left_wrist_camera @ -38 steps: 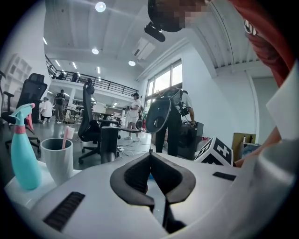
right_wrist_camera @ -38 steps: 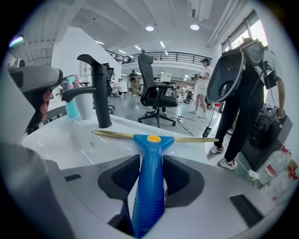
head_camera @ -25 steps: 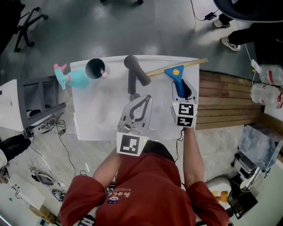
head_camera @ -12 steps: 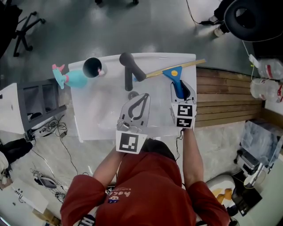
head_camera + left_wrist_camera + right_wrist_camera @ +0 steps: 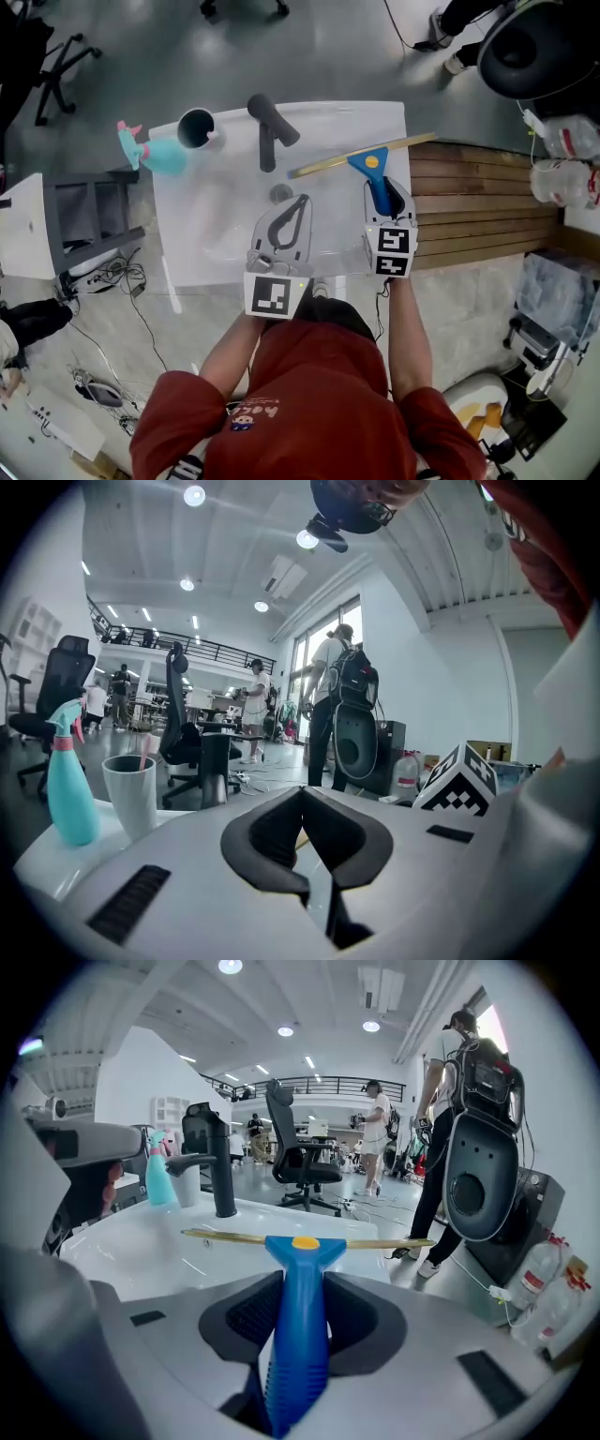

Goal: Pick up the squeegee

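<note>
Head view steeply down over sink (image 5: 216,216); both gripper views low, close, forward; all share spray bottle (image 5: 157,156).

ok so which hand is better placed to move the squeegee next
Right. The right tongs are clamped on the blue handle of the squeegee; the left tongs are shut and empty, beside it over the sink.

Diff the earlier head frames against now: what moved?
The right tool, shut on the squeegee handle throughout, drew back toward the person, pulling the blade away from the faucet. The left tool, shut and empty, backed off a little too. Nothing was grabbed or released. Faucet, cup and bottle stayed put.
</note>
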